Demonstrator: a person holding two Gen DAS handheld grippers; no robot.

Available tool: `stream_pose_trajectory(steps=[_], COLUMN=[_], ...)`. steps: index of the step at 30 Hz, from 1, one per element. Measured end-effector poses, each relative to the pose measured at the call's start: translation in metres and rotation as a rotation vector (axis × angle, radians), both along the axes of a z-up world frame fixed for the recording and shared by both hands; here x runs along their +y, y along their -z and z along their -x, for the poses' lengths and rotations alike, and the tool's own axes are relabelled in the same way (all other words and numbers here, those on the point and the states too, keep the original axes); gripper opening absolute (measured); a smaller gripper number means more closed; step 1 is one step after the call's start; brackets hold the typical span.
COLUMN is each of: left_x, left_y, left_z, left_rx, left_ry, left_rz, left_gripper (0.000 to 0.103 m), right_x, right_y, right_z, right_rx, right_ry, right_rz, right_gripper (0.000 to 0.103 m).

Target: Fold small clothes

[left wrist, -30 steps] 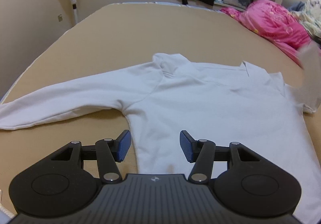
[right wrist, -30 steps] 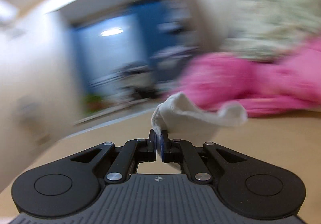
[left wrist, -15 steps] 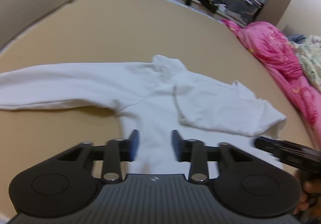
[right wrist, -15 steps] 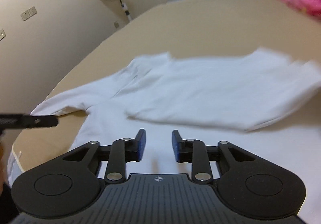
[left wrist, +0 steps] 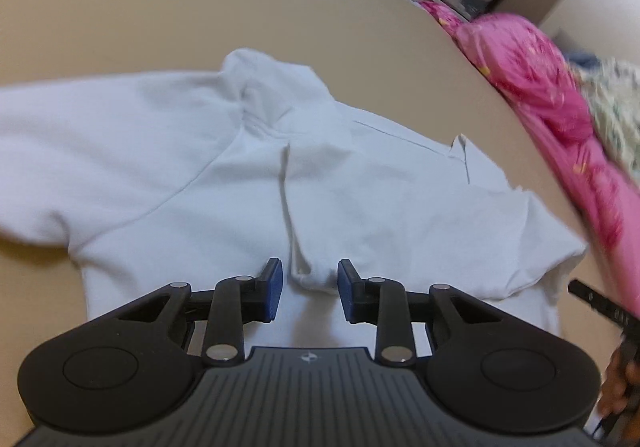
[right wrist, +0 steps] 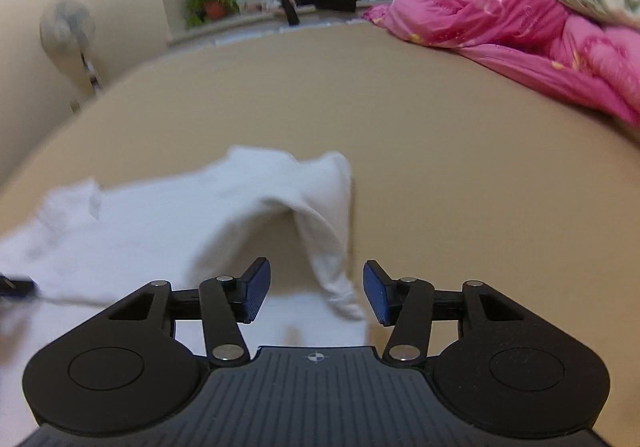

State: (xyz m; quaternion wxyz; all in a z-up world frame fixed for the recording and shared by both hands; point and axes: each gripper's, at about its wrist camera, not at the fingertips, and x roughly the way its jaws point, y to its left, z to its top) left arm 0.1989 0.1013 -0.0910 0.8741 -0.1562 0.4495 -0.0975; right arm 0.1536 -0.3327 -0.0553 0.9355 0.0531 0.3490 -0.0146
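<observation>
Flat on the tan bed (left wrist: 160,7) lies the white shirt (left wrist: 200,175), one sleeve folded across its body. Left gripper (left wrist: 309,293) jaws are closing around the sleeve's cuff (left wrist: 310,279), not yet pressing. Right gripper (right wrist: 316,297) jaws are opening around the draped sleeve end, untouched.

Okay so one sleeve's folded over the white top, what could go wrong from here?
The left gripper, its jaws closing, has only the folded sleeve's cuff between its pads; it may drag that fold open. The white top lies close to the pink quilt, so a fold could snag it. The right gripper, jaws opening, holds nothing.
</observation>
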Motion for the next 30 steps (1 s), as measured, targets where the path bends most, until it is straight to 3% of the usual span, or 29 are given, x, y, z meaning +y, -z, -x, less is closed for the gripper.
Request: stream_pose_trajectory(steps=[2,5,7,8,9,11,13,15,19,21,23,26,28,29,30], left_x=[-0.002,0.009,0.022,0.030,0.036,0.043,0.048,0.053,0.034,0.025,0.015,0.023,0.041,0.054,0.072], left_y=[-0.006,-0.028,-0.043,-0.048,-0.050,-0.044,-0.037,-0.042,-0.050,-0.036,-0.012,-0.017,-0.038,-0.047,-0.057], left_z=[0.002,0.009,0.015,0.018,0.019,0.015,0.010,0.010,0.012,0.008,-0.001,0.003,0.012,0.016,0.021], left_rx=[-0.030,-0.098,-0.139,-0.149,-0.138,-0.063,-0.006,-0.031,-0.094,-0.050,0.061,0.062,-0.003,-0.019,-0.030], left_ry=[0.009,-0.035,-0.091,-0.123,-0.151,-0.189,-0.209,-0.214,-0.113,-0.069,-0.061,-0.099,-0.160,-0.198,-0.254], left_rz=[-0.025,-0.034,-0.037,-0.056,-0.075,-0.127,-0.168,-0.107,-0.007,-0.005,-0.082,-0.057,-0.050,-0.044,-0.033], left_gripper=[0.005,0.005,0.005,0.005,0.000,0.000,0.000,0.001,0.006,0.006,0.006,0.009,0.015,0.019,0.025], right_x=[0.007,0.010,0.007,0.004,0.001,-0.004,-0.007,-0.014,-0.012,-0.010,-0.010,-0.014,-0.015,-0.014,-0.014], right_y=[0.014,0.016,0.019,0.020,0.020,0.021,0.027,0.019,-0.014,-0.024,-0.028,-0.017,0.003,0.018,0.028], right_z=[-0.014,-0.023,-0.027,-0.029,-0.028,-0.026,-0.027,-0.021,-0.002,0.002,0.001,-0.007,-0.021,-0.030,-0.035], right_rx=[0.035,0.004,-0.005,0.005,0.015,0.057,0.153,0.186,0.077,0.006,-0.039,-0.063,0.031,0.135,0.203], right_ry=[-0.018,-0.017,-0.007,-0.002,0.009,0.000,0.021,0.040,0.044,0.030,-0.007,0.009,0.031,0.052,0.082], right_rz=[0.040,0.108,0.117,0.109,0.109,0.140,0.167,0.129,0.064,0.016,-0.055,-0.154,-0.118,-0.067,-0.020], right_gripper=[0.054,0.048,0.013,0.006,0.005,0.006,0.006,0.017,0.021,0.022,0.023,0.034,0.038,0.038,0.046])
